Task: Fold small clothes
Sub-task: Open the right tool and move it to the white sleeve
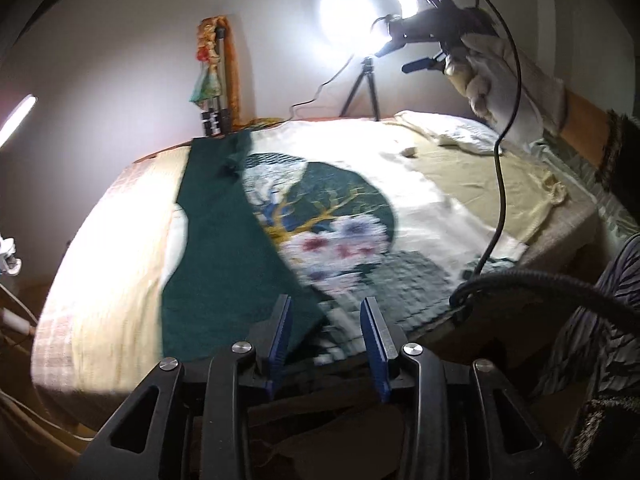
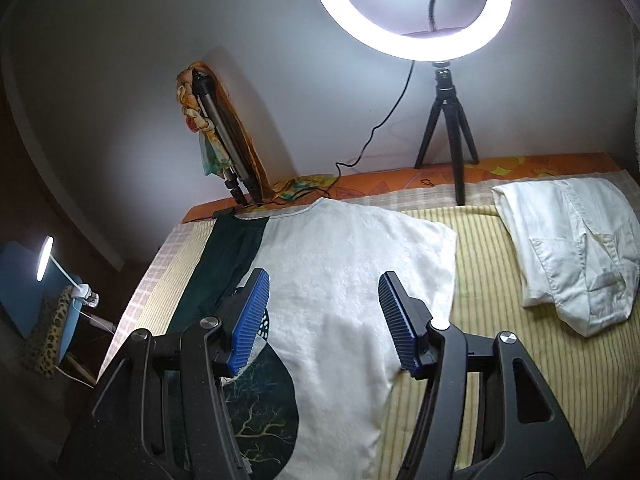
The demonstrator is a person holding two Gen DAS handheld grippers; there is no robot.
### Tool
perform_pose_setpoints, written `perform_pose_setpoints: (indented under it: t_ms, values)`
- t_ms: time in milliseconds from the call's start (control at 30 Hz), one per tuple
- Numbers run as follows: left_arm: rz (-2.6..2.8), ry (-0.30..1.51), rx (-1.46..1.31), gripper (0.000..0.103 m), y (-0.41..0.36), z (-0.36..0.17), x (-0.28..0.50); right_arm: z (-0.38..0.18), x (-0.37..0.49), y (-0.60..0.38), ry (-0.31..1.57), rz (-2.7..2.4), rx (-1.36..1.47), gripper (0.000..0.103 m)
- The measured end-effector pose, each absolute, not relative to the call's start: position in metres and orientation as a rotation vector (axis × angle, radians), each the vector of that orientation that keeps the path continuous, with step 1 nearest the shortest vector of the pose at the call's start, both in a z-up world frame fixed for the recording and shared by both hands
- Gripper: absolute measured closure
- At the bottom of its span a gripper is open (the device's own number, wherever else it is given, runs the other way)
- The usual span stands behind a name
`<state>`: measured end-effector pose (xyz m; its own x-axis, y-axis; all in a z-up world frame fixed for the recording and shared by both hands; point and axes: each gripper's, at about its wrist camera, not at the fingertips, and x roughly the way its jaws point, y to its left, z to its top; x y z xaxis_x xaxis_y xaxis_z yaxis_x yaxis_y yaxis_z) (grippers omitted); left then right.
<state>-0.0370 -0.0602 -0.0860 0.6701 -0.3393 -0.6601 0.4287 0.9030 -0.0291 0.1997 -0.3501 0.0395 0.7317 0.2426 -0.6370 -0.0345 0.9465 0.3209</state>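
1. White and dark green cloth, a small garment with a round tree-and-blossom print, lies spread flat on the bed, its neckline toward the far wall.
2. A green panel runs down the garment's left side; the white part fills the middle.
3. The bed carries a yellow striped cover with a checked border.
4. No containers show in either view; the clothes sit straight on the bed.
5. A second piece, a crumpled white shirt, lies apart from the garment at the far right of the bed.
6. The left claw hangs over the near edge of the garment, blue fingers spread apart with nothing between them.
7. The right claw hovers above the white middle of the garment, also spread wide and empty.
8. In the left view the right claw shows raised high over the far right of the bed, gripped by a gloved hand, with a black cable trailing down from it across the bed.
9. A lit ring light on a black tripod stands at the far edge by the wall.
10. A folded tripod wrapped in patterned cloth leans against the wall to its left.
11. A small desk lamp glows off the bed's left side.
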Motion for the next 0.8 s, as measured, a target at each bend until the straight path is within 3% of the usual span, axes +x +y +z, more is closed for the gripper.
perform_pose_setpoints:
  t_ms: [167,533,800]
  values:
    - [-0.511,0.7,0.121,0.048,-0.101,-0.08,-0.048,0.025,0.184,-0.385,0.742,0.135,0.35,0.043]
    - [-0.666,0.718,0.162,0.047,-0.213,-0.088,-0.05,-0.036,0.199,-0.438,0.878,0.116,0.505,0.041]
    - [-0.69,0.73,0.236,0.047,-0.25,-0.102,-0.049,-0.102,0.212,-0.463,1.001,0.077,0.711,0.041]
